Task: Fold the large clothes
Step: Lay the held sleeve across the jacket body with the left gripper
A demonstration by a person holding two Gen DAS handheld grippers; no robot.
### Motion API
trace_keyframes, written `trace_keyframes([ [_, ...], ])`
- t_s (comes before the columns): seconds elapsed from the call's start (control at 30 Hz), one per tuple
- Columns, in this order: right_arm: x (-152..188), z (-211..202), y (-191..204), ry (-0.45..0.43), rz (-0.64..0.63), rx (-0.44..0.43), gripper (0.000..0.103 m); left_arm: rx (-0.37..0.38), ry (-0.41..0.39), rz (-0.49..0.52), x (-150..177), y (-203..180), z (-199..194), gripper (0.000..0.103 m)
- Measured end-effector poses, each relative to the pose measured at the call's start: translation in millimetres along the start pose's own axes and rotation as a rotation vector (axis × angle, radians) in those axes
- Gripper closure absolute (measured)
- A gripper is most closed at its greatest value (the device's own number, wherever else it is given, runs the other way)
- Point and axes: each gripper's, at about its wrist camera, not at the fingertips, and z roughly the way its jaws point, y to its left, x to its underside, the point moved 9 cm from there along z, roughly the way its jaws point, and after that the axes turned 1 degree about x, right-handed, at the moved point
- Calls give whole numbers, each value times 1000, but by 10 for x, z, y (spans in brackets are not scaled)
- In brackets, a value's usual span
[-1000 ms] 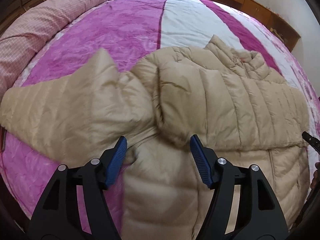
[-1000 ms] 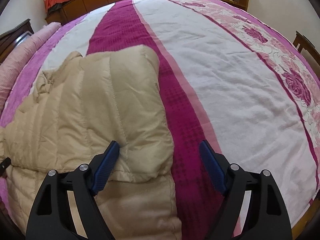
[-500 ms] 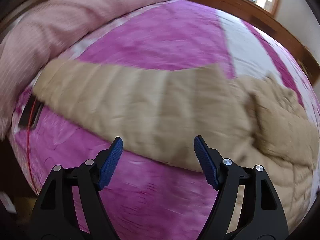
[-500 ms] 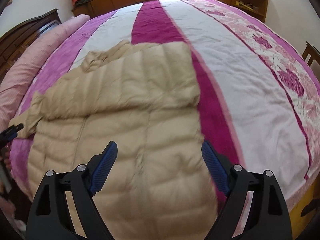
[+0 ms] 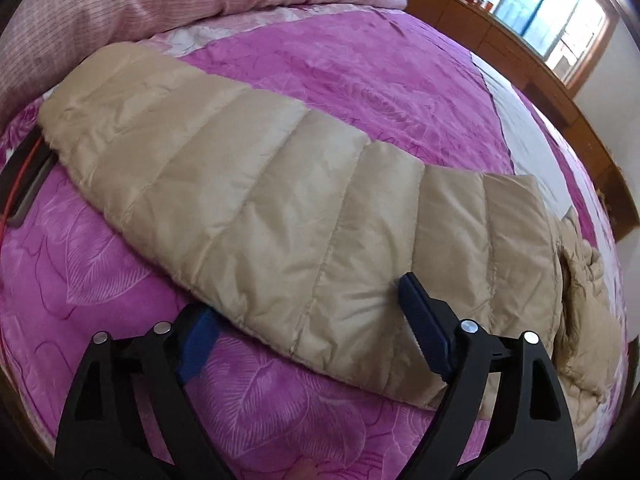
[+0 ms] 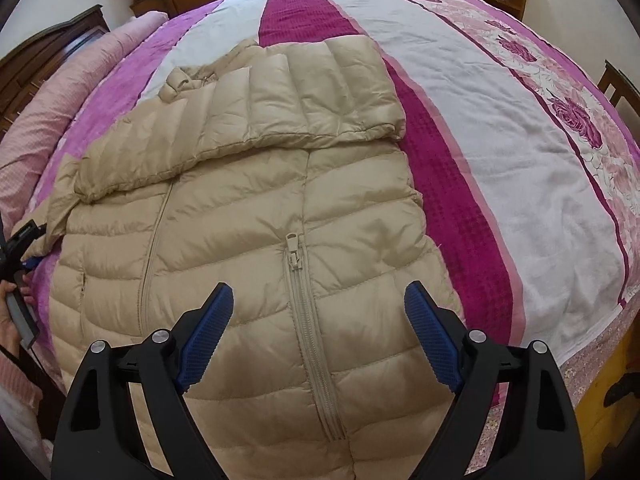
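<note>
Jacket (image 6: 248, 216) flat on bed (image 6: 500, 128), 1 sleeve (image 6: 288, 100) folded across chest. Other sleeve (image 5: 280, 208) stretched out sideways. Your left tongs (image 5: 308, 332) wide open, straddling its edge, gripping nothing; right tongs (image 6: 320, 332) wide open, empty, above zipper (image 6: 304, 320). Step: second sleeve fold. Next: pinch sleeve, carry across chest.

left gripper (image 5: 308, 320) fingers spread wide, right gripper (image 6: 320, 320) fingers likewise parted, holding nothing

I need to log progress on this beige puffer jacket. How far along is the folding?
Done: one sleeve lies folded across the jacket chest. In hand: the left tool, open, straddles the edge of the other sleeve, spread out on the bedspread. The right tool hovers open above the zipper. Left: fold that sleeve in, then the body.
</note>
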Motion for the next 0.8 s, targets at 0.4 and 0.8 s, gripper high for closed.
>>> trace_keyframes([
  [0.4, 63, -33, -1, 1, 16, 5, 19, -19, -87, 81, -83, -105, -213, 94],
  [0.8, 15, -114, -56, -29, 44, -20, 19, 103, -331, 256, -293, -719, -1514, 97],
])
